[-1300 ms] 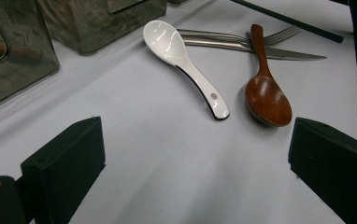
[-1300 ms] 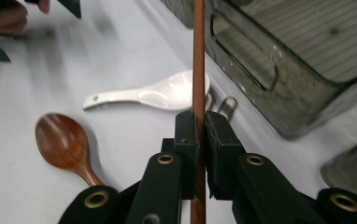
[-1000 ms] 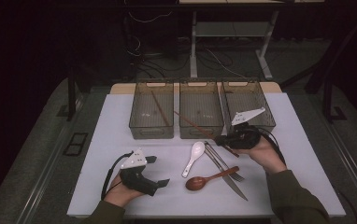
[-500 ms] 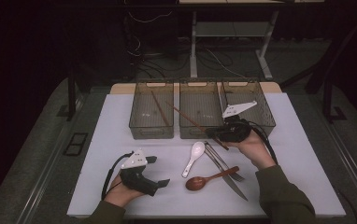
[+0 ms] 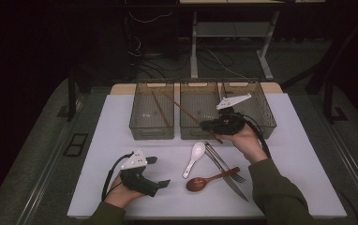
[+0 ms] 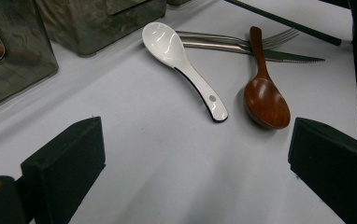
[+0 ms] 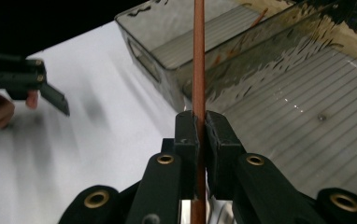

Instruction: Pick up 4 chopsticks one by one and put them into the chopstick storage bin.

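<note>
Nearest the front edge of the white table [image 5: 308, 187] we see the left gripper [image 5: 154, 174] resting in the person's hand, jaws spread wide, nothing between them, pointed toward the cutlery. Just beyond it, mid-table: a brown wooden spoon [image 6: 265, 95], a white ceramic spoon [image 6: 186, 65] with a dark edge line and a small hole in its handle, then a knife [image 6: 279, 55] and fork [image 6: 242, 39] lying together under the wooden spoon's handle. Farther on, the right gripper [image 7: 200, 126] is clamped tight on a reddish-brown chopstick [image 7: 198, 56]; we see the stick run straight up between the pads and out over the bins. In the high view that chopstick [image 5: 186, 111] slants from the gripper [image 5: 214, 125] up and left, across the middle bin toward the wall it shares with the left one, held off the table. Along the far edge sit three smoky clear plastic bins in a row, touching side by side: left bin [image 5: 139, 123] holds one chopstick [image 5: 160, 109] lying at a slant; middle bin [image 5: 184, 123] floor looks bare apart from the held stick crossing above it; right bin [image 5: 267, 117] is partly hidden by the hand, contents we cannot tell. No readable labels or writing on the bins or the cutlery.
</note>
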`<state>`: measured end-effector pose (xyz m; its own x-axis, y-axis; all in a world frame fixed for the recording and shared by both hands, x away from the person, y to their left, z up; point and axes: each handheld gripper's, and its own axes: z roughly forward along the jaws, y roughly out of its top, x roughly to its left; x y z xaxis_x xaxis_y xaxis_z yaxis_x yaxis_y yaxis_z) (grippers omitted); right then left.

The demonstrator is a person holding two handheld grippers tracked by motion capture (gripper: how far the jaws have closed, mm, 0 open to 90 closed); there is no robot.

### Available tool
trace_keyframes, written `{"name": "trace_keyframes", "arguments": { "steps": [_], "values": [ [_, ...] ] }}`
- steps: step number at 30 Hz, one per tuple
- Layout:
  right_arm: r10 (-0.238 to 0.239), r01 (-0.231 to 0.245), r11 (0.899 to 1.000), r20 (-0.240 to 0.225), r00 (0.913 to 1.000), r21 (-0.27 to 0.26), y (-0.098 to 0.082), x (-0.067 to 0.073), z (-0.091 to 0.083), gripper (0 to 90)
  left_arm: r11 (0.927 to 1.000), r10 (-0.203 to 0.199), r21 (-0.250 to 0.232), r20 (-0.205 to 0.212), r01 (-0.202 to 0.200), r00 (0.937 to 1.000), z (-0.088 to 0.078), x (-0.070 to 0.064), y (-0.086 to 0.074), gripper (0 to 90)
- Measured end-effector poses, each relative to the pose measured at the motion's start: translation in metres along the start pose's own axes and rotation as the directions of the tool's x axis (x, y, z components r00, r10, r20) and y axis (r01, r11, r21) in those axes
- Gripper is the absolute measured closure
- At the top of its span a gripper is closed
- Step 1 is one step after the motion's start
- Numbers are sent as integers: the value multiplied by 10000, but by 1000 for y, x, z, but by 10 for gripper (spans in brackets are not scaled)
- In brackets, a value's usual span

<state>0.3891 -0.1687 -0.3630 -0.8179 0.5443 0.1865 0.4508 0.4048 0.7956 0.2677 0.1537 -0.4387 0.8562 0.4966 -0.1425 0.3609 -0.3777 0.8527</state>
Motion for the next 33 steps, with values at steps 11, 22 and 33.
{"name": "trace_keyframes", "arguments": {
  "steps": [11,22,33],
  "values": [
    [147,-145,9998,192,9997,-115,24,3,24,832,10000,-40,13,53,40,10000,-1,0,0,30],
    [292,-285,9993,320,9991,-230,42,1,48,832,10000,-19,-11,20,19,10000,-1,0,0,30],
    [191,-183,9996,390,9991,-192,65,9,76,832,9999,-63,-82,27,63,10000,-1,0,1,32]
  ]
}}
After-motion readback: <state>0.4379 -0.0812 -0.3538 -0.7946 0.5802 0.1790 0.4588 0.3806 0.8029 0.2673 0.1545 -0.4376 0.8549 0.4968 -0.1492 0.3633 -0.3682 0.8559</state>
